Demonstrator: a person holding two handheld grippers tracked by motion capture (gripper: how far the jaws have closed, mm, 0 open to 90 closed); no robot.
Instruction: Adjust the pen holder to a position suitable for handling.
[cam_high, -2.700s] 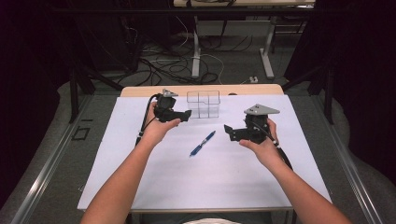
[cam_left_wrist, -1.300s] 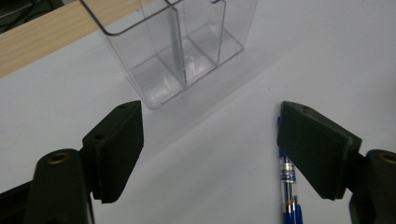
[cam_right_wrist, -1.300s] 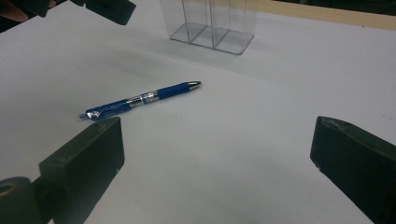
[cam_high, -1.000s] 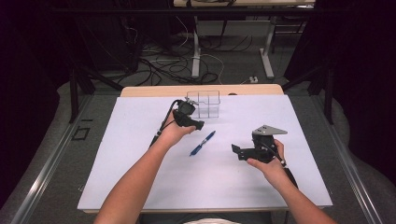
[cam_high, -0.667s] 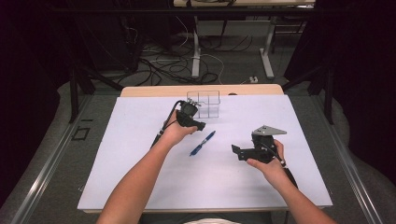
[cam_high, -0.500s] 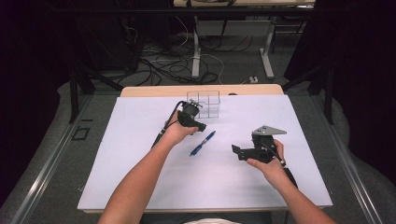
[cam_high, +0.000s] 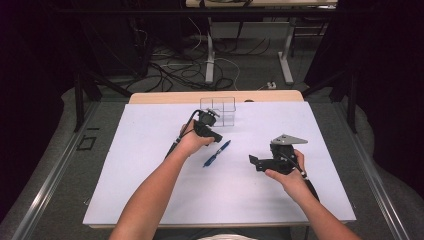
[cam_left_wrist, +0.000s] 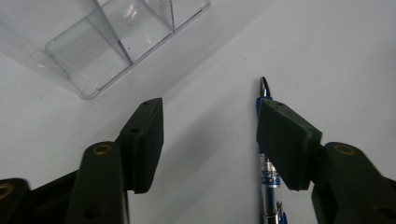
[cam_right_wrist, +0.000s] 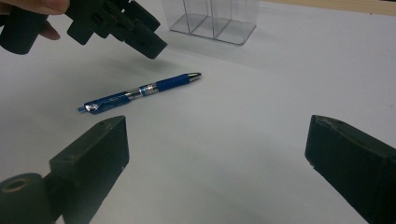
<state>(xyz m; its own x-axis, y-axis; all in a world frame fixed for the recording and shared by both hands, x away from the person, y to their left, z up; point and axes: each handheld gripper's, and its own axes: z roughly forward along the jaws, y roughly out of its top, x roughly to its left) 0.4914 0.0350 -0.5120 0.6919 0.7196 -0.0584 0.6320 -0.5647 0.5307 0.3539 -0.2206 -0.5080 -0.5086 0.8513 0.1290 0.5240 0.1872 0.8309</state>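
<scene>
My left fingers (cam_left_wrist: 210, 140) stood apart, closing beside the pen (cam_left_wrist: 267, 168) to grasp it; my right fingers (cam_right_wrist: 224, 158) waited wide apart.

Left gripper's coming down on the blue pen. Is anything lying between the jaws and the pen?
Nothing visible does. The left gripper hangs over bare white table, jaws just closing with nothing between them; the blue pen lies under its right-hand jaw in the left gripper view. The clear organizer stands apart.

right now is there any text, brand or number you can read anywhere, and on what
None can be read.
Pen: small print on the silver band of its barrel, too blurred to read in either gripper view.
Clear compartment box: no marking visible.
Left gripper and right gripper: plain black jaws, no lettering.
</scene>
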